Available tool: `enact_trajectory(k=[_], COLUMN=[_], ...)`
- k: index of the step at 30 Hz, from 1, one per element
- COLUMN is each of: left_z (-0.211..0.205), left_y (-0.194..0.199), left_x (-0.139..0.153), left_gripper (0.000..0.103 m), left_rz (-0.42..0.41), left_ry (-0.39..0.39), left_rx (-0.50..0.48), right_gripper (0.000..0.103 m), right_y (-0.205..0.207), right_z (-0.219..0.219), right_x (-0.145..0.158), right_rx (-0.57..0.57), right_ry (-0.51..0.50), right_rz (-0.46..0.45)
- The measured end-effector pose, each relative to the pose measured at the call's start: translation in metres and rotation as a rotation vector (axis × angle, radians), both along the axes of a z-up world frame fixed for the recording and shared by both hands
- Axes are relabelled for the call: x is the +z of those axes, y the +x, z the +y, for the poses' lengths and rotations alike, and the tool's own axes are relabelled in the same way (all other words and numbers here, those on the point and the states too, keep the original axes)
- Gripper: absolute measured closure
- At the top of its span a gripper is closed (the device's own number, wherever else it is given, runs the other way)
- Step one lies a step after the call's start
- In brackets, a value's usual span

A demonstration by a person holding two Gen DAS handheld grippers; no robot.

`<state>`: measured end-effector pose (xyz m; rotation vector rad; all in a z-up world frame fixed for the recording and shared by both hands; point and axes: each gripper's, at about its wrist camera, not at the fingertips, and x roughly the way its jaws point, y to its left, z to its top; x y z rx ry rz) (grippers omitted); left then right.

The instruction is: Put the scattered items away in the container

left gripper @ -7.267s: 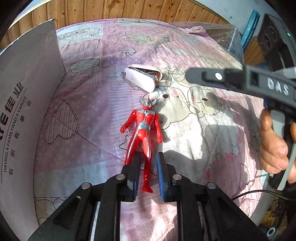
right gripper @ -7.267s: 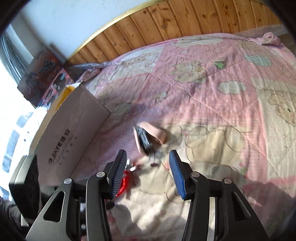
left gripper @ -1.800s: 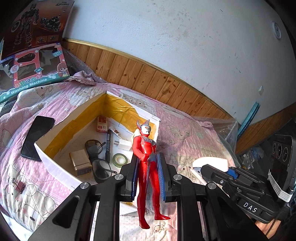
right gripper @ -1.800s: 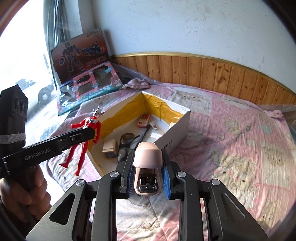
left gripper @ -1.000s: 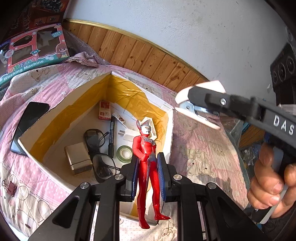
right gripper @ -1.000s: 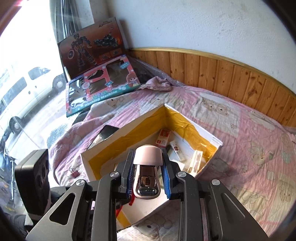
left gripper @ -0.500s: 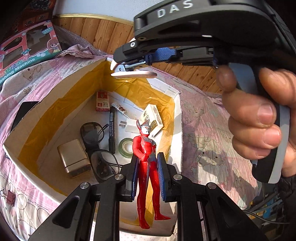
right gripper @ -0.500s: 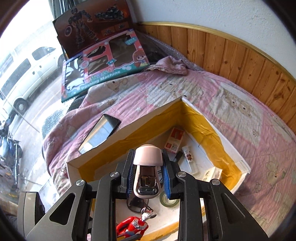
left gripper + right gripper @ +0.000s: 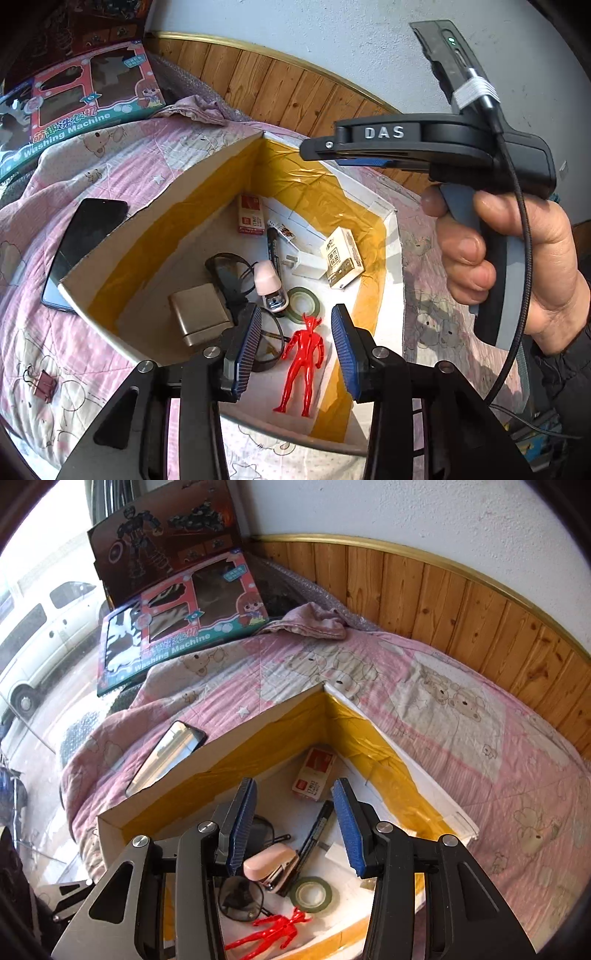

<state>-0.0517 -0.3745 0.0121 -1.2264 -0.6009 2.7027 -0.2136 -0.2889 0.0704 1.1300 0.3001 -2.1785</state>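
We see both grippers, left and right, with fingers apart over the yellow-taped cardboard box; 2 items inside: red plastic figure, pink stapler.

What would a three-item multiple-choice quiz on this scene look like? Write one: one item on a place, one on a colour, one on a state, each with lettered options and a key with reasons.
1. Where does the red toy figure lie?
A. On the quilt beside the phone
B. Inside the cardboard box
C. Between shut fingers of the left gripper

2. What colour is the tape lining the box's inner walls?
A. Yellow
B. Blue
C. Green

3. How does the left gripper stand?
A. Shut on the stapler
B. Shut on the figure
C. Open, holding nothing

Key:
1 B, the figure rests on the box floor near the green tape roll.
2 A, yellow tape covers the walls in both views.
3 C, its fingers stand apart above the figure, which lies free below; the pink stapler also lies loose in the box.
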Motion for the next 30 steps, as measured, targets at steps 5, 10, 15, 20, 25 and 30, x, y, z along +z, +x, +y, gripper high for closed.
enact_trajectory(k=[5,10,15,20,25,30], left_z=[0.005,0.014,0.023,0.026,0.031,0.039], left_y=[0.009,0.023,0.037,0.050,0.060,0.068], left_x=[0.009,0.025,0.037,0.041,0.048,0.056], left_gripper=[0.059,0.046,0.041,0.040,0.039,0.039], left_rz=[-0.004,0.018,0.007,-0.004,-0.001,0.016], left_ry=[-0.031,-0.109,-0.207,-0.249,-0.269,-0.286], left_rx=[0.005,0.029,0.061,0.091,0.101,0.103], right_gripper=[0.057,0.056,0.056,0.056,0.056,0.056], right_y=[0.043,0.088,0.113,0.132,0.145,0.152], right_z=[0.021,0.041,0.062,0.070,0.071,0.072], right_x=[0.010,0.011,-0.006,-0.022,-0.030,-0.021], right_rx=[0.022,0.056,0.060,0.098,0.105,0.105], right_ry=[0.043,0.148,0.230,0.241,0.256,0.229], right_rz=[-0.009,0.035,0.023,-0.045,-0.063,-0.049])
